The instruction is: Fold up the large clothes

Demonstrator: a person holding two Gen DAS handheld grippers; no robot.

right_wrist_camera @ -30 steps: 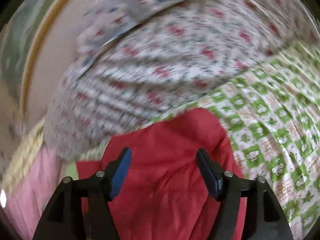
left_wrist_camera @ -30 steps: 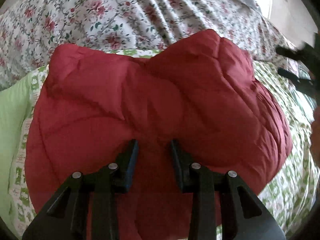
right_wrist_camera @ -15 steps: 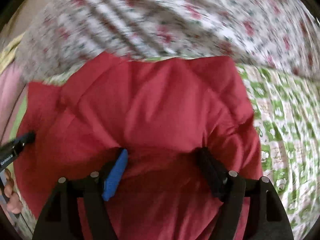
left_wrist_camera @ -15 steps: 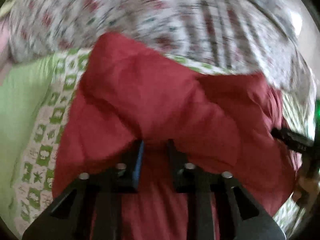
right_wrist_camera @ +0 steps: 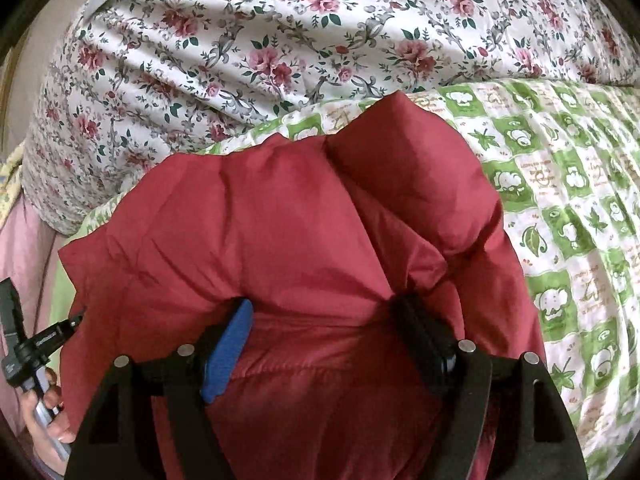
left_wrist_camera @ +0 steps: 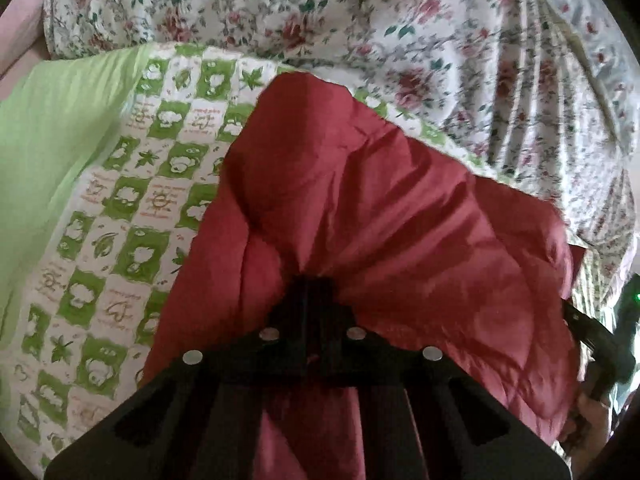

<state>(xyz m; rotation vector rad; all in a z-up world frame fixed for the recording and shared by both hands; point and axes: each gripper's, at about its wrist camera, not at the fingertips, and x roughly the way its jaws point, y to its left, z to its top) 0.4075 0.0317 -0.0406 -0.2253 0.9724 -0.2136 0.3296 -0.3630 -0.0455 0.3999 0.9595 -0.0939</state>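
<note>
The left tongs [left_wrist_camera: 314,286] have just been closing and now pinch a fold of the red jacket [left_wrist_camera: 360,216]. The right tongs [right_wrist_camera: 326,316] stand wide, with jacket cloth bulging between their fingers, over the green checked sheet [right_wrist_camera: 568,208].

A green-and-white checked bedsheet [left_wrist_camera: 120,208] spreads from nine to six o'clock. A rose-print quilt [right_wrist_camera: 248,48] lies bunched at twelve, touching the bedsheet's far edge.

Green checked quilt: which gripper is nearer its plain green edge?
Left. The left gripper, shut on the red jacket, sits beside the plain green edge. The right gripper straddles the jacket's other side, open, over the green checked quilt.
</note>
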